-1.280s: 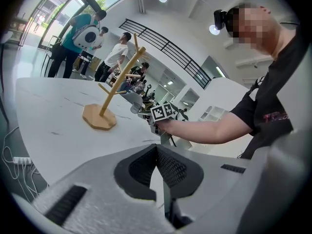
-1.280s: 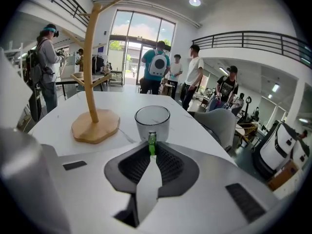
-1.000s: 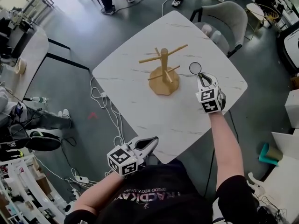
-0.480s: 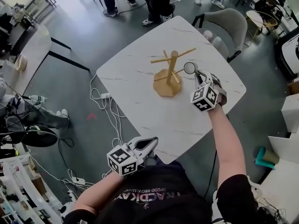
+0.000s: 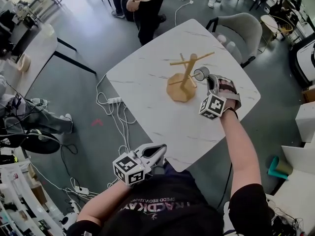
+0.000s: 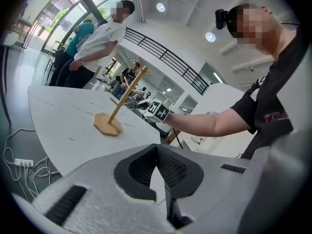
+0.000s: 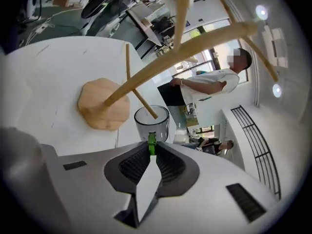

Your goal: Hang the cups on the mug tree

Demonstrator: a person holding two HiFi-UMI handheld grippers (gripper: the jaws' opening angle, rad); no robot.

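Note:
The wooden mug tree stands on the white marble table, right of its middle. My right gripper is shut on the green handle of a clear glass cup just right of the trunk. In the right gripper view the cup faces the tree, and the tip of a lower peg overlaps its mouth. The tree's base lies to the left. My left gripper hangs shut and empty off the table's near edge, by my body. From the left gripper view the tree is far off.
A person in a white shirt stands at the table's far side. A grey chair is at the far right corner. Cables and a power strip lie on the floor to the left. Another table stands further left.
My right gripper has carried the cup left, closer to the tree's trunk and pegs. The person in white has walked up to the table's far side. The left gripper has stayed put.

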